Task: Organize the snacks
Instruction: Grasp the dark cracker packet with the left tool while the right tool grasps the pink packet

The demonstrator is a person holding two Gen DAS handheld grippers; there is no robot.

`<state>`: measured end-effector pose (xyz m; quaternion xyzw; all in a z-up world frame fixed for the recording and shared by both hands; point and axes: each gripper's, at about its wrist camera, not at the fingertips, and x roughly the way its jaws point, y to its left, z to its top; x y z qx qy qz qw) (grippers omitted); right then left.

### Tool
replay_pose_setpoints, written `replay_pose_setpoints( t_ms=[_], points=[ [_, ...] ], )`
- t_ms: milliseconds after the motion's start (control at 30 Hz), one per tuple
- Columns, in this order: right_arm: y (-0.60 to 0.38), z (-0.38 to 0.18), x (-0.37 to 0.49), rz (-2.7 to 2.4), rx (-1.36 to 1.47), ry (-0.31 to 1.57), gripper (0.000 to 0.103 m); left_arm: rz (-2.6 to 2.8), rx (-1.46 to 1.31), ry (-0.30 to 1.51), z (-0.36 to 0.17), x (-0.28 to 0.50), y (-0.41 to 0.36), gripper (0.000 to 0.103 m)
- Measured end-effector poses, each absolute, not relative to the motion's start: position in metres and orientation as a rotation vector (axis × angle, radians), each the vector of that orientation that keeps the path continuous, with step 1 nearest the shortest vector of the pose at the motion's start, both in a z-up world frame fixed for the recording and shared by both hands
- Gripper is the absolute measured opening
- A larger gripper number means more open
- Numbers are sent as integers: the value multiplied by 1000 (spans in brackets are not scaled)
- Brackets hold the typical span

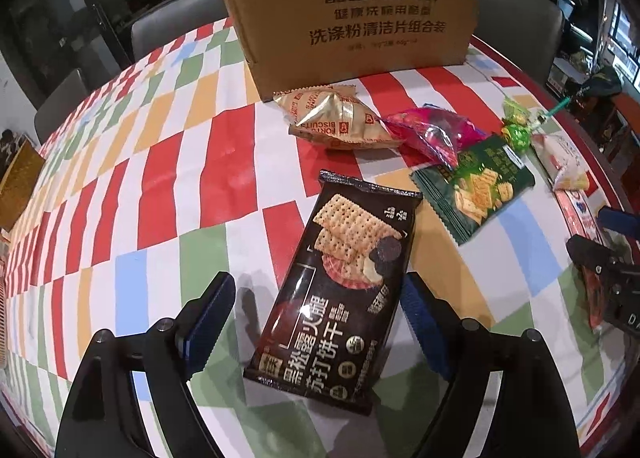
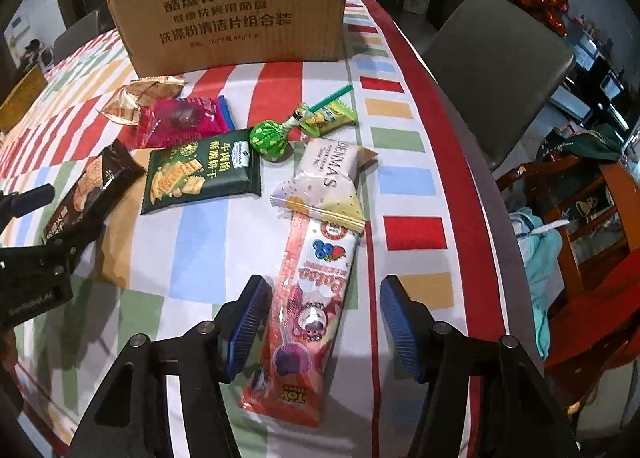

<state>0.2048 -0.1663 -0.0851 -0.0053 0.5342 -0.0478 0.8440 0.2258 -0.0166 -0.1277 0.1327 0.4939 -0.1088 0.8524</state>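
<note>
My left gripper (image 1: 320, 318) is open, its jaws on either side of a black soda cracker pack (image 1: 336, 298) lying flat on the checked tablecloth. My right gripper (image 2: 320, 322) is open, its jaws on either side of a long red and white candy pack (image 2: 308, 314). Beyond lie a green biscuit pack (image 2: 200, 173), a pink packet (image 2: 184, 121), a gold biscuit packet (image 1: 336, 117), a green lollipop (image 2: 268, 141), a white DENMAS packet (image 2: 328, 173) and a small yellow-green packet (image 2: 332, 117). A KUPOH cardboard box (image 2: 236, 5) stands at the back.
The table's red-bordered edge (image 2: 424, 129) runs along the right. A grey chair (image 2: 500, 57) stands beyond it, with wooden furniture and clothes further right. Another grey chair (image 1: 172, 21) stands behind the table. The left gripper shows at the left of the right wrist view (image 2: 36, 258).
</note>
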Motion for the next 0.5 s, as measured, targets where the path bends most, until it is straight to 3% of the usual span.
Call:
replay_pose_setpoints(
  t_ms=[100, 167, 267, 500],
  points=[
    [-165, -85, 206, -88, -16, 1120, 50, -242, 232, 1057, -129, 230, -14, 83],
    [-164, -85, 208, -73, -8, 1119, 45, -263, 176, 1077, -130, 231, -11, 70],
    [-163, -85, 207, -45, 4, 1116, 38, -269, 159, 1085, -128, 228, -13, 59],
    [-169, -83, 203, 27, 51, 1107, 30, -275, 120, 1091, -125, 209, -18, 54]
  ],
)
